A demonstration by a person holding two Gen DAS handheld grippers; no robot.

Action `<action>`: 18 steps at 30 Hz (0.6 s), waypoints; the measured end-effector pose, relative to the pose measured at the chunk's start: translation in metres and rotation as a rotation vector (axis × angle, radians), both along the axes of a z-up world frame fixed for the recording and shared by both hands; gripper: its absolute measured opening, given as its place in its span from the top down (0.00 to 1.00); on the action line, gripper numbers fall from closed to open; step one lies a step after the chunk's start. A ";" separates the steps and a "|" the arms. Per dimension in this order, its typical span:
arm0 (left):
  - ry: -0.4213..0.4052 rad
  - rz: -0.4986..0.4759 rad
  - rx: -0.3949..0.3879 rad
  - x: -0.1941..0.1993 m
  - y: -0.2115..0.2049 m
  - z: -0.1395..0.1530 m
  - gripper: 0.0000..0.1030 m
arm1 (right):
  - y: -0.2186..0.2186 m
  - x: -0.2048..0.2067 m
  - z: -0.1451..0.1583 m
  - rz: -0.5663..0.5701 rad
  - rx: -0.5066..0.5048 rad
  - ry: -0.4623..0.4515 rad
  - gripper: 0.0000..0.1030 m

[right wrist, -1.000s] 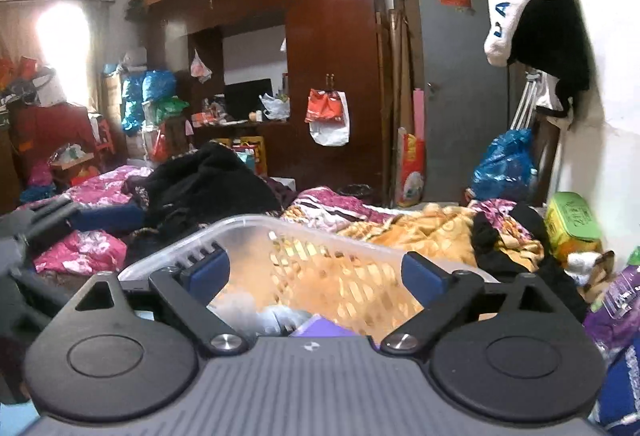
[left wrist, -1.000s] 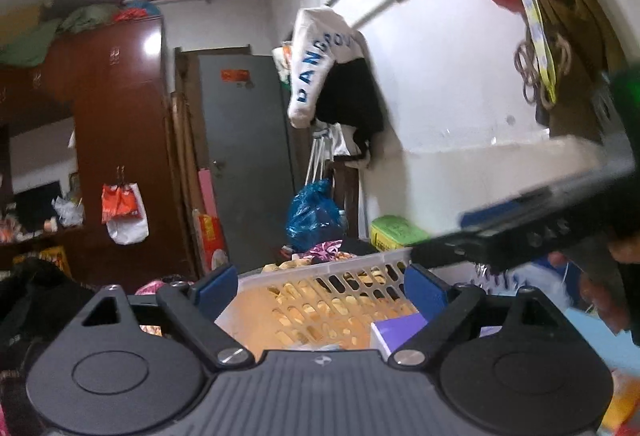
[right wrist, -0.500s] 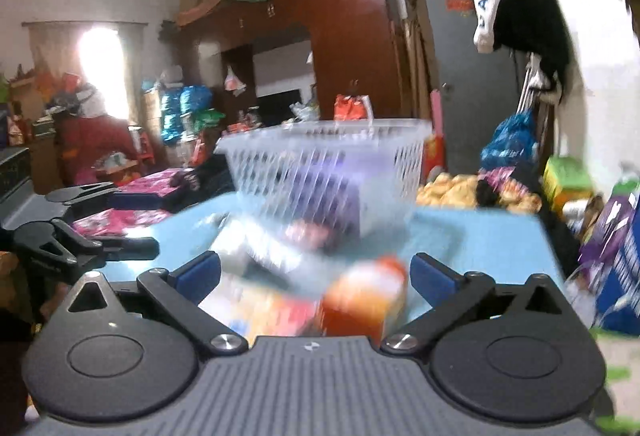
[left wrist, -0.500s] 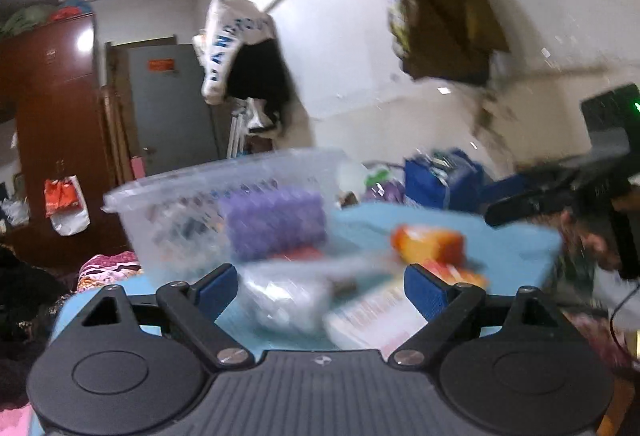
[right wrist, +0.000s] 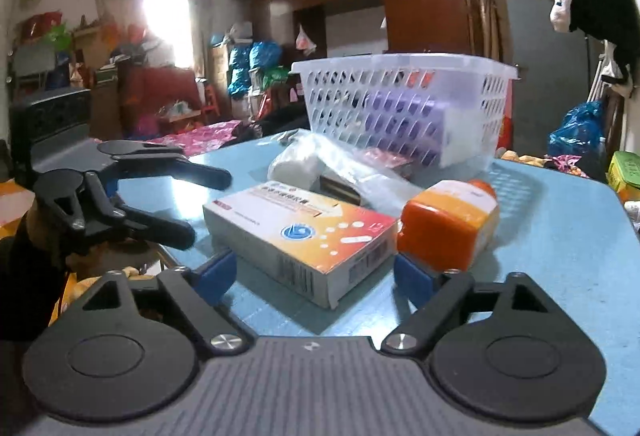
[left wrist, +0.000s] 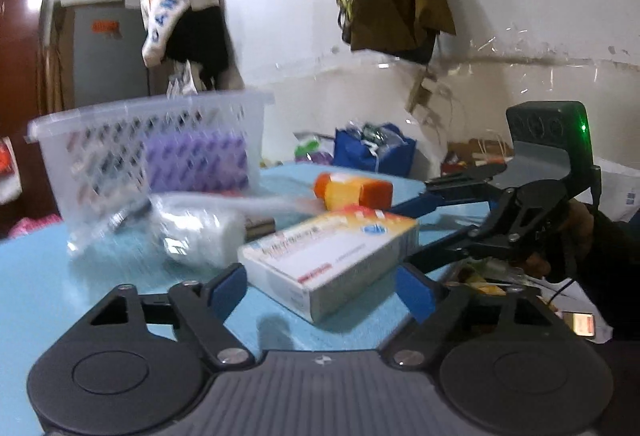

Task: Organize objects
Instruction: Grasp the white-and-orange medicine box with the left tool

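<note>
Nearest to both tools lies the medicine box (right wrist: 298,236), flat on the blue table (right wrist: 560,244): the right gripper (right wrist: 308,276) and the left gripper (left wrist: 320,288) each stand spread just short of it, their jaws having just been narrowing, though neither pinches anything. The box looks light and stiff (thin card, I'd guess, so it may dent under a hard squeeze) and is best taken across its short sides. Beside the box lies an orange bottle (right wrist: 448,224), smooth and likely to roll, behind the box a soft clear bag (right wrist: 340,168), and farthest from it the white basket (right wrist: 404,104).
</note>
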State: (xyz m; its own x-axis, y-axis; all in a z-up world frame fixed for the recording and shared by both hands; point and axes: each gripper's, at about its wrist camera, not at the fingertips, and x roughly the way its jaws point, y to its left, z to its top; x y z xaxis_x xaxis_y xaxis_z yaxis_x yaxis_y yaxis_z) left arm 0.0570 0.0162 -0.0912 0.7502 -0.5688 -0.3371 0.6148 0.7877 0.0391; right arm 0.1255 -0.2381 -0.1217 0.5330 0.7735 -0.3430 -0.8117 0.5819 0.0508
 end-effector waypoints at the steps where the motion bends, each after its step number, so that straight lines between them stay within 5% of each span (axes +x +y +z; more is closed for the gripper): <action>1: 0.013 -0.005 -0.008 0.002 0.000 -0.002 0.24 | 0.000 0.001 0.000 -0.001 0.000 -0.006 0.24; 8: 0.035 0.021 -0.025 0.009 0.000 -0.009 0.39 | -0.009 -0.004 -0.012 0.000 0.023 -0.030 0.33; 18: -0.013 0.029 -0.039 -0.004 0.003 -0.006 0.41 | -0.008 -0.014 -0.007 -0.006 0.045 -0.052 0.36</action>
State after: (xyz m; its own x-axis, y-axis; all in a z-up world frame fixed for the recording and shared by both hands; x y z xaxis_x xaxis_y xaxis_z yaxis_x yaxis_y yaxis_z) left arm 0.0528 0.0196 -0.0969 0.7707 -0.5593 -0.3053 0.5914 0.8062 0.0161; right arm 0.1116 -0.2460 -0.1291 0.5539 0.7842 -0.2796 -0.8105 0.5847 0.0345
